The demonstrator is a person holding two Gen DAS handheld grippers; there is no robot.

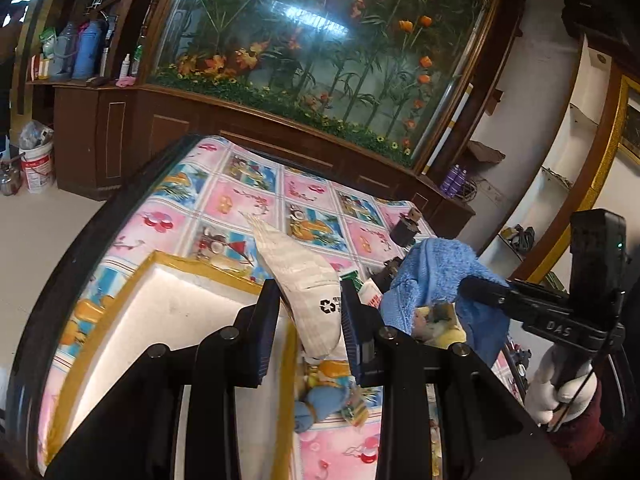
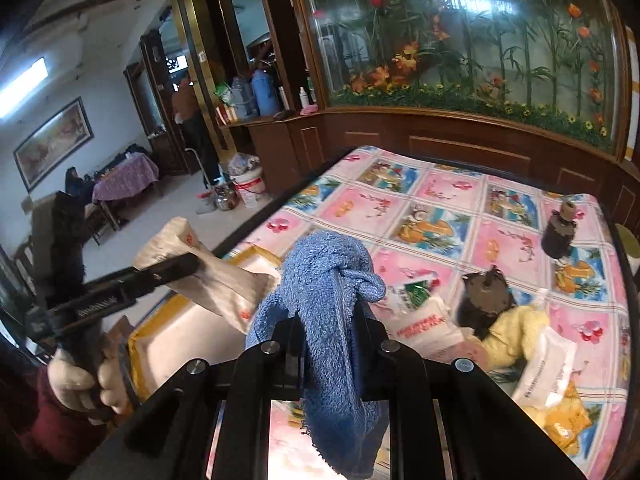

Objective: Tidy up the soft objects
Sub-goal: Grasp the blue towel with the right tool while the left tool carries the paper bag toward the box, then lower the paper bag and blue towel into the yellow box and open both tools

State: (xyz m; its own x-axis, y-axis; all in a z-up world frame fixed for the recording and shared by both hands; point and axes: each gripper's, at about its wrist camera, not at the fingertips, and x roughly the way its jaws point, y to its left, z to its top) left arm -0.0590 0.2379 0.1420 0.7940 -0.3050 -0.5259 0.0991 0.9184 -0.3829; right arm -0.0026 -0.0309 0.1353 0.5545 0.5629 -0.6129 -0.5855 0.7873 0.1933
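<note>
Mid-transfer, the left gripper [image 1: 310, 320] pinches a white pouch [image 1: 296, 268] above the yellow-rimmed box [image 1: 160, 264] below-left of its jaws, while the right gripper [image 2: 326, 344] clamps a blue towel [image 2: 324, 280]; next, probably lowering each in.

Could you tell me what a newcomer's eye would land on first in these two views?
Probably the blue towel draped from the right claw above the bright cartoon-print tablecloth. Next, the white packet pinched in the left claw over the foam box, and the flower-filled glass tank behind the table.
</note>
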